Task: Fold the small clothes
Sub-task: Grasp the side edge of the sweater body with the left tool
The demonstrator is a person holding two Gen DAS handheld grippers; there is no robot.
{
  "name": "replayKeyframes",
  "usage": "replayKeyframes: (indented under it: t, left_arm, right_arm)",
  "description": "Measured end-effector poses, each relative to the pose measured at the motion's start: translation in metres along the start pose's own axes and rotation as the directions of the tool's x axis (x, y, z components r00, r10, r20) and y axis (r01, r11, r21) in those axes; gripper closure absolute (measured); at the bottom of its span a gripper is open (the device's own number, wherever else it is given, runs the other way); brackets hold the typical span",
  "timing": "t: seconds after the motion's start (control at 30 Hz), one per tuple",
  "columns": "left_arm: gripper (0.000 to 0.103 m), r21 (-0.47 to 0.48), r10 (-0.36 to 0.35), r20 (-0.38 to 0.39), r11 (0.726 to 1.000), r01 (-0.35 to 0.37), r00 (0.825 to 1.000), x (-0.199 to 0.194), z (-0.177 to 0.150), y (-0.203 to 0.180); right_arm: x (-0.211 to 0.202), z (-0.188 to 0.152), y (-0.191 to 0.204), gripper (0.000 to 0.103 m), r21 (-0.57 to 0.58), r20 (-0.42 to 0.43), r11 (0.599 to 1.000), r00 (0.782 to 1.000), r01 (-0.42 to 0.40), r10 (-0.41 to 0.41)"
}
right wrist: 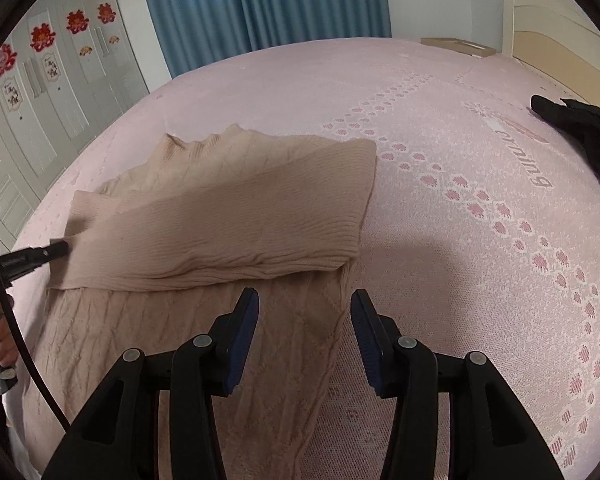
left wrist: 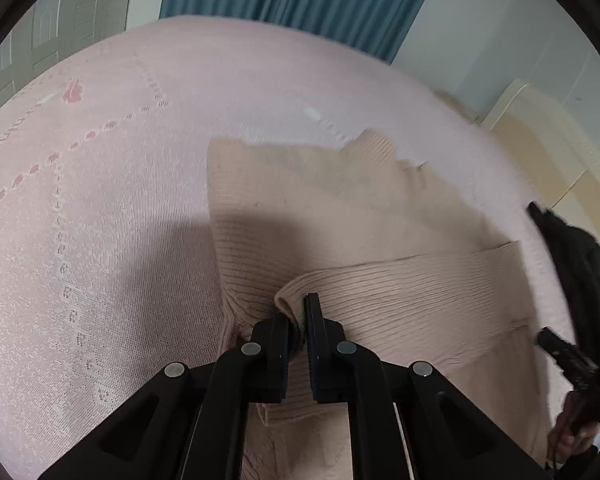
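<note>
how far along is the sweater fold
Early to middle. Done: the beige sweater lies on the pink bed with one sleeve already folded across the body. In hand: the left gripper is shut on that sleeve's cuff end. The right gripper is open above the lower body. Left: the lower body is still unfolded.

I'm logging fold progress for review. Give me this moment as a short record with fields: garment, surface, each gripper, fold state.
garment: beige ribbed knit sweater
surface: pink patterned bedspread
left gripper: shut on the sweater's sleeve cuff
right gripper: open, above the sweater's lower side edge, holding nothing
fold state: one sleeve laid across the body; body not yet folded
other: black cloth at the bed's right edge
</note>
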State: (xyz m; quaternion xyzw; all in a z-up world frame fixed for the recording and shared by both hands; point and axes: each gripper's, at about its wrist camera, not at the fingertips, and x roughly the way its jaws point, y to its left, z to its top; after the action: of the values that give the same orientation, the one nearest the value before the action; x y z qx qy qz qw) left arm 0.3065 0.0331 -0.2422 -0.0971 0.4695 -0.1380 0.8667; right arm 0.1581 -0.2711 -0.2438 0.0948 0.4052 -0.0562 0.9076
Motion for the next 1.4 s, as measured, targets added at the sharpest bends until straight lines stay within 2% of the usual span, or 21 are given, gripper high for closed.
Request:
replayKeyframes:
  t: [0.07,0.23,0.4,0.5,0.63,0.8,0.93,1.0,1.1,1.13,1.17,1.2,1.33,1.37,1.4]
  left_arm:
    - [0.096,0.003,0.001,0.005,1.000,-0.001,1.000,0.002,0.004,0.000]
    - [0.098,0.022,-0.054,0.131,0.998,0.051,0.990,-0.019,0.029,-0.004]
    - [0.098,0.048,-0.045,0.218,0.998,0.035,0.975,-0.028,0.062,-0.012]
    - [0.098,0.045,-0.029,0.192,0.999,0.021,0.981,-0.017,0.072,-0.011]
    - [0.097,0.019,-0.001,0.112,1.000,-0.001,0.994,0.004,0.054,0.001]
    - [0.093,0.020,-0.007,0.088,1.000,0.005,0.996,0.009,0.033,0.011]
    - [0.090,0.040,-0.001,0.090,0.999,-0.003,0.996,0.005,0.029,0.010]
    - [0.085,0.046,0.008,0.090,0.999,-0.012,0.996,0.001,0.028,0.009]
    - [0.076,0.034,-0.013,0.089,0.999,0.010,0.996,-0.004,0.030,0.009]
    - [0.069,0.026,-0.014,0.085,1.000,0.011,0.996,-0.002,0.032,0.011]
    - [0.055,0.024,-0.014,0.078,1.000,0.012,0.997,-0.001,0.032,0.012]
    - [0.051,0.023,-0.010,0.062,1.000,0.009,0.998,0.002,0.033,0.013]
    - [0.054,-0.009,-0.037,0.067,0.999,0.038,0.997,0.007,0.029,0.018]
    - [0.065,-0.017,-0.037,0.067,0.999,0.039,0.997,0.008,0.028,0.019]
    - [0.071,-0.021,-0.031,0.068,0.999,0.033,0.997,0.007,0.028,0.019]
  right_arm:
    - [-0.002,0.003,0.002,0.056,-0.012,0.008,1.000,1.000,0.009,-0.009]
    - [-0.009,0.014,0.003,0.056,-0.032,0.041,0.999,0.999,0.017,-0.016]
    - [-0.004,0.031,0.005,0.056,-0.041,0.067,0.998,0.997,0.042,-0.039]
    - [0.003,0.040,0.008,0.056,-0.044,0.081,0.997,0.995,0.057,-0.053]
    - [0.022,0.044,0.010,0.056,-0.057,0.072,0.993,0.992,0.105,-0.101]
    - [0.052,0.043,0.003,0.055,-0.048,-0.006,0.987,0.988,0.153,-0.153]
    - [0.054,0.045,-0.003,0.047,-0.021,-0.020,0.989,0.989,0.149,-0.149]
    - [0.047,0.046,-0.006,0.047,-0.007,-0.014,0.990,0.990,0.138,-0.138]
    - [0.038,0.046,-0.006,0.046,-0.009,0.004,0.991,0.991,0.136,-0.136]
    - [0.037,0.046,-0.005,0.046,-0.013,0.006,0.990,0.990,0.140,-0.140]
    - [0.036,0.045,-0.005,0.046,-0.017,0.002,0.990,0.990,0.139,-0.139]
    - [0.035,0.045,-0.004,0.046,-0.019,-0.001,0.991,0.991,0.134,-0.135]
    - [0.027,0.039,-0.001,0.046,-0.025,0.008,0.992,0.992,0.125,-0.125]
    - [0.026,0.038,-0.001,0.046,-0.024,0.008,0.992,0.992,0.124,-0.123]
    - [0.025,0.036,-0.002,0.046,-0.020,0.007,0.992,0.993,0.122,-0.122]
